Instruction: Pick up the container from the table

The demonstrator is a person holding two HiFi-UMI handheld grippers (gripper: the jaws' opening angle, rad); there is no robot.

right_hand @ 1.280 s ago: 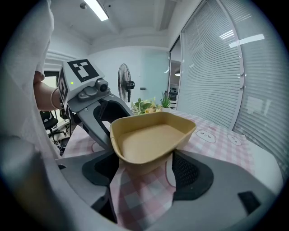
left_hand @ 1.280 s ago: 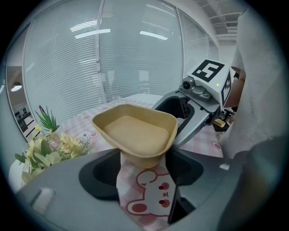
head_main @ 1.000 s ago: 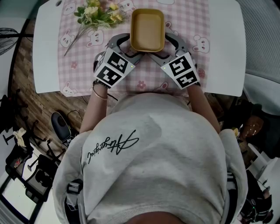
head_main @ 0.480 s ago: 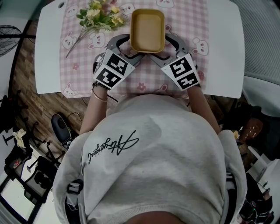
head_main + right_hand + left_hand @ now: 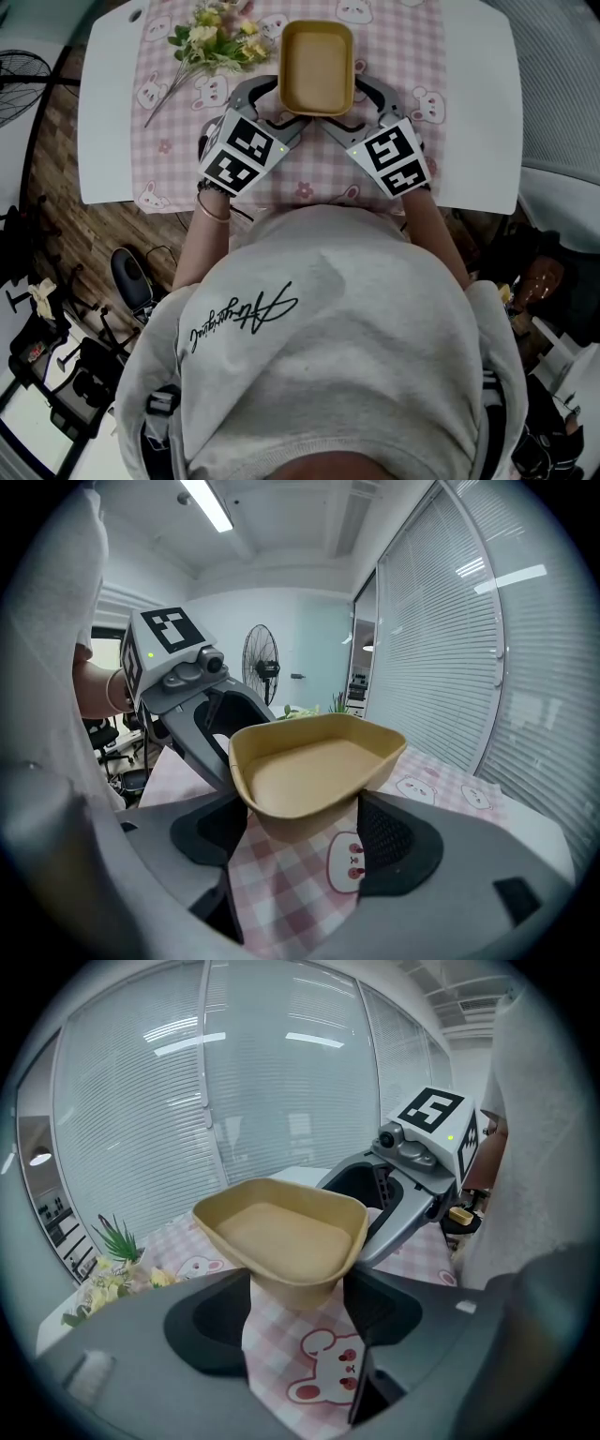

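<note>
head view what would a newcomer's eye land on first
The tan container stands out, top centre on the pink bear-print cloth. The left gripper and right gripper each clamp a near corner of it between their jaws, with bold black-and-white marker cubes just below. A spray of flowers lies at the cloth's upper left.

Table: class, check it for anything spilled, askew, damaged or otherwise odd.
Nothing stands out. The container is upright, empty and undamaged; the cloth lies flat; the flowers lie loose on it, nothing spilled.
</note>
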